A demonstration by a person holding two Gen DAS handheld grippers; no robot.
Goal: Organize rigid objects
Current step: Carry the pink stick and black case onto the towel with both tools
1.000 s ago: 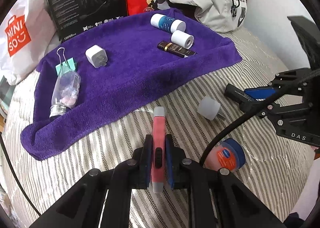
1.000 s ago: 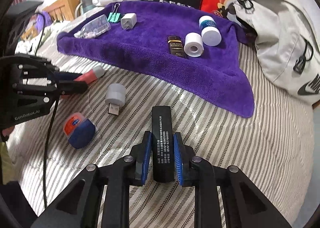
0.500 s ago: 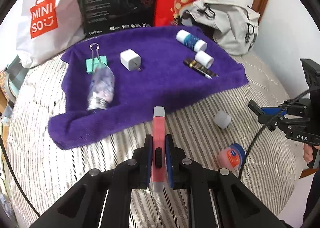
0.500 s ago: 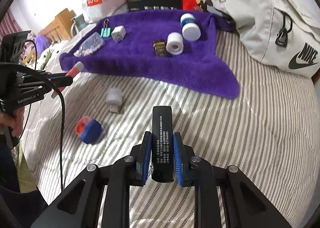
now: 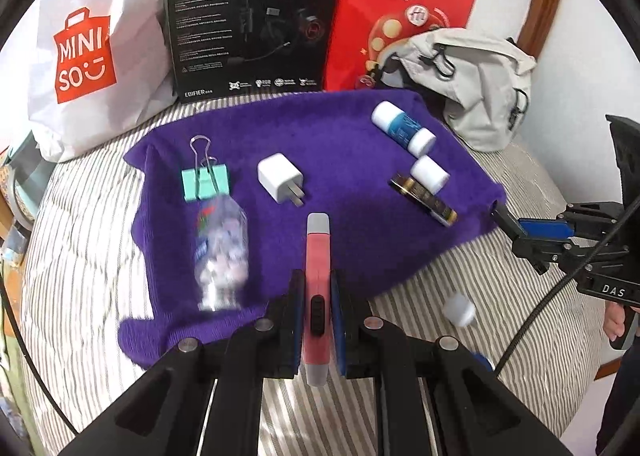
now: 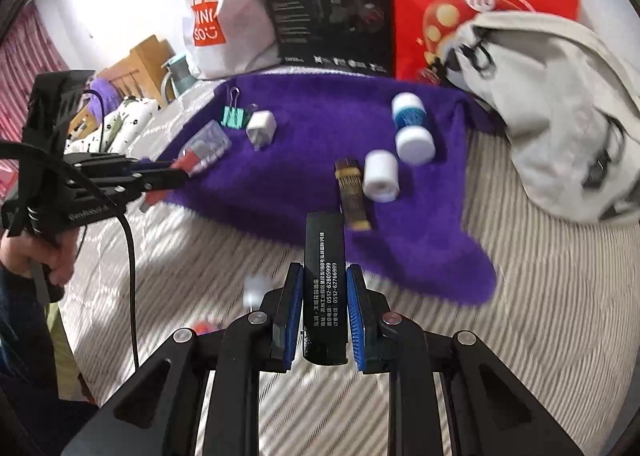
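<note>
Left gripper (image 5: 317, 308), jaws clamped on a pink pen (image 5: 317, 284), and right gripper (image 6: 323, 304), clamped on a black box (image 6: 324, 288) printed "0512-62805999", reached level toward the purple towel (image 5: 352, 184).

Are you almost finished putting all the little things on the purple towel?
Getting close. Already on the purple towel: the binder clip, the plastic bottle, the white charger, two white-capped tubes and a dark gold-trimmed bar. In hand: the left gripper holds a pink utility knife, the right gripper a black box. Left on the striped bedding: a small white plug.
</note>
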